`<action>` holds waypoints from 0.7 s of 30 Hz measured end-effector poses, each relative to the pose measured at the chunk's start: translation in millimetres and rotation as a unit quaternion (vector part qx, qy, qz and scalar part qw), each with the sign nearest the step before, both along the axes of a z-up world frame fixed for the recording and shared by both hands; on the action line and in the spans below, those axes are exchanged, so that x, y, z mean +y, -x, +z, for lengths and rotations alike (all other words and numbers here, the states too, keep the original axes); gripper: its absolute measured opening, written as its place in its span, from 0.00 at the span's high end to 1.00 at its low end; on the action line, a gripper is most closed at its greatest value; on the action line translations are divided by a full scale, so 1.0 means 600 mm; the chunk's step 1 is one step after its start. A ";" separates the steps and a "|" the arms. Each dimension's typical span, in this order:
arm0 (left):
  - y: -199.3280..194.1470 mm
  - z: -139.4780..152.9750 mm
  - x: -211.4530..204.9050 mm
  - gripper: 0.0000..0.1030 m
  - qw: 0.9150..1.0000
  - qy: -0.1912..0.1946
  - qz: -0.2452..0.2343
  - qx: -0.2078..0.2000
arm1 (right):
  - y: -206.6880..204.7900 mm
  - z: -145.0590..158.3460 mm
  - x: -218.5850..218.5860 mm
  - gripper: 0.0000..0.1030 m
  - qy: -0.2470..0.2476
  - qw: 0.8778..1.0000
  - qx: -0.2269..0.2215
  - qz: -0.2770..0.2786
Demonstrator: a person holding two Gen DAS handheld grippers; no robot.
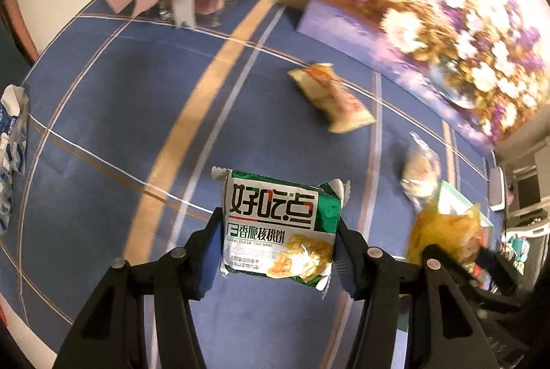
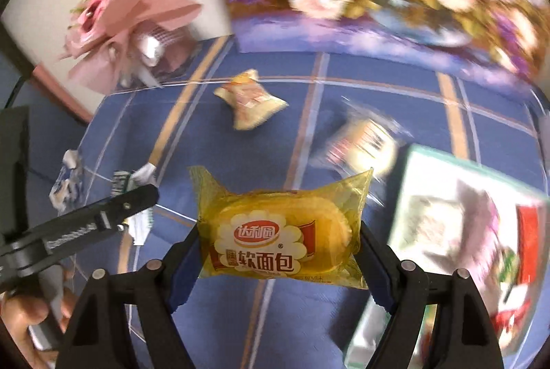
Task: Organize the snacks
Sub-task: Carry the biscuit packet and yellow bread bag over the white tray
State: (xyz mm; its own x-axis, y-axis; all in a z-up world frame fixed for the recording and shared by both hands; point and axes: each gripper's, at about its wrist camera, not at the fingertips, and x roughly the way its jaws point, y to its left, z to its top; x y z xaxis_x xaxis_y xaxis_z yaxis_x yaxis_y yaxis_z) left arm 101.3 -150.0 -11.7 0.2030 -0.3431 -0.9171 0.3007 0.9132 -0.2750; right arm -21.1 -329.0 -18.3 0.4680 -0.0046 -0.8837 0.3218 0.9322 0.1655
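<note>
Left claw [image 1: 279,236] clamps a green walnut-cookie packet [image 1: 280,228]; right claw [image 2: 278,252] clamps yellow soft-bread packet [image 2: 280,231] (both lifted).

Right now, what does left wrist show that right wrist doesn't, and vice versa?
Left wrist only: the left gripper shut on the green walnut-cookie pack, seen head-on.

Right wrist only: the right gripper shut on the yellow soft-bread pack, label readable, plus the person's hand.

Both: the blue striped cloth, the loose orange snack pack and the pink bouquet.
</note>
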 end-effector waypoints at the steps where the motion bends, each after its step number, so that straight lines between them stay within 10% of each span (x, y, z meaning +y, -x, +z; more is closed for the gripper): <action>1: 0.006 0.002 -0.007 0.43 1.000 0.002 -0.002 0.000 | 0.012 -0.002 -0.007 0.19 -0.003 1.000 -0.004 -0.010; 21: 0.140 0.059 -0.228 0.43 0.995 0.003 -0.096 -0.030 | 0.180 0.016 -0.242 0.19 -0.017 0.979 -0.025 -0.201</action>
